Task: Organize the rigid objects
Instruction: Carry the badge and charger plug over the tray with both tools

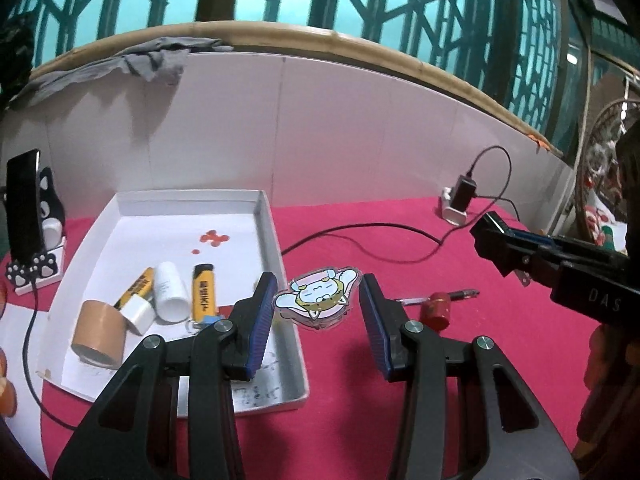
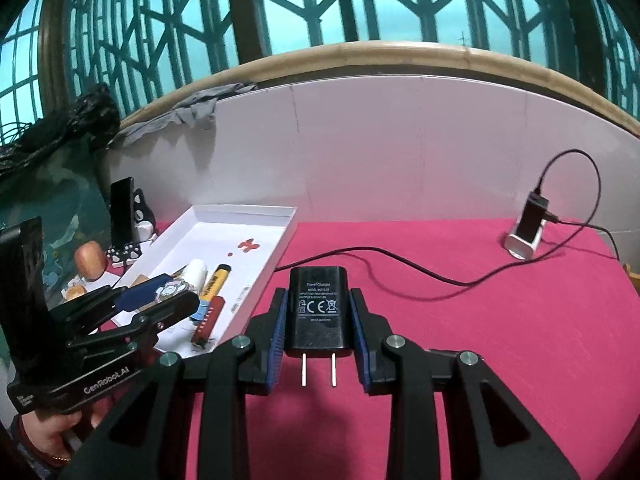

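Observation:
My left gripper (image 1: 318,304) is shut on a flat cartoon cat charm (image 1: 318,298), held above the right rim of the white box (image 1: 264,216); it also shows in the right wrist view (image 2: 170,292). In the box lie a brown tape roll (image 1: 98,332), a yellow marker (image 1: 134,300), a white tube (image 1: 171,292) and a yellow lighter (image 1: 203,292). My right gripper (image 2: 318,320) is shut on a black travel charger (image 2: 318,308), prongs toward the camera, above the pink cloth. A red pen-like object (image 1: 436,306) lies on the cloth beyond the left gripper.
A phone on a cat-paw stand (image 1: 28,216) stands left of the box. A plugged charger in a white dock (image 1: 460,196) sits at the back right, its black cable (image 1: 360,240) running across the cloth. A white wall (image 1: 320,128) backs the table.

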`<state>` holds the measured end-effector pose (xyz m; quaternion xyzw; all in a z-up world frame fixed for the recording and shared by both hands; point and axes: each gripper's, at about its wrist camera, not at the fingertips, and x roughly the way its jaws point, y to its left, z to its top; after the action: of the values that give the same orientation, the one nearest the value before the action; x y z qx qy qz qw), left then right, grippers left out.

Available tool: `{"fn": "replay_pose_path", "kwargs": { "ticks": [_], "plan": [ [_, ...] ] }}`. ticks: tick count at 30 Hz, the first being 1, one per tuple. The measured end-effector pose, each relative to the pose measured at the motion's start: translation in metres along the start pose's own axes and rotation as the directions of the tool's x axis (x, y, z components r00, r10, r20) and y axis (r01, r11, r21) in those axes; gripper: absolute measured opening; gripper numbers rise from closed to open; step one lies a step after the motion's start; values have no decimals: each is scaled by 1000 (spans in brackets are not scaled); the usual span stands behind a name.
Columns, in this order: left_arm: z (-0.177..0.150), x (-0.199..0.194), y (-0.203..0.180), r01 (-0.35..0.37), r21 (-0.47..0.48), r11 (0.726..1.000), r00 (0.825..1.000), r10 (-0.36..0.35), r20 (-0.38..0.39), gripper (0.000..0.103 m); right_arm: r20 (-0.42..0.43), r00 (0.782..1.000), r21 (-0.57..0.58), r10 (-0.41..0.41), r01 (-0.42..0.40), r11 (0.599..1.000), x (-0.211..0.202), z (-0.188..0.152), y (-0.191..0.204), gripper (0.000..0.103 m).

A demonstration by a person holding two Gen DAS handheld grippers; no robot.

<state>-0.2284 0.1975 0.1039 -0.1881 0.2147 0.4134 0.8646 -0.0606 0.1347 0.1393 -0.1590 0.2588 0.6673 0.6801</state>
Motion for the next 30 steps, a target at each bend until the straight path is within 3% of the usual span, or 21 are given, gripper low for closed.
{"fn": "replay_pose_path", "kwargs": {
  "ticks": [18, 30],
  "plan": [
    [0, -14, 60, -44, -120, 992, 998, 48, 32, 42, -41, 997, -104, 62, -66, 992, 32, 17, 60, 29],
    [16, -26, 112, -114, -184, 976, 991, 126, 54, 42, -60, 994, -146, 90, -98, 984, 52, 31, 93, 29]
  ]
}}
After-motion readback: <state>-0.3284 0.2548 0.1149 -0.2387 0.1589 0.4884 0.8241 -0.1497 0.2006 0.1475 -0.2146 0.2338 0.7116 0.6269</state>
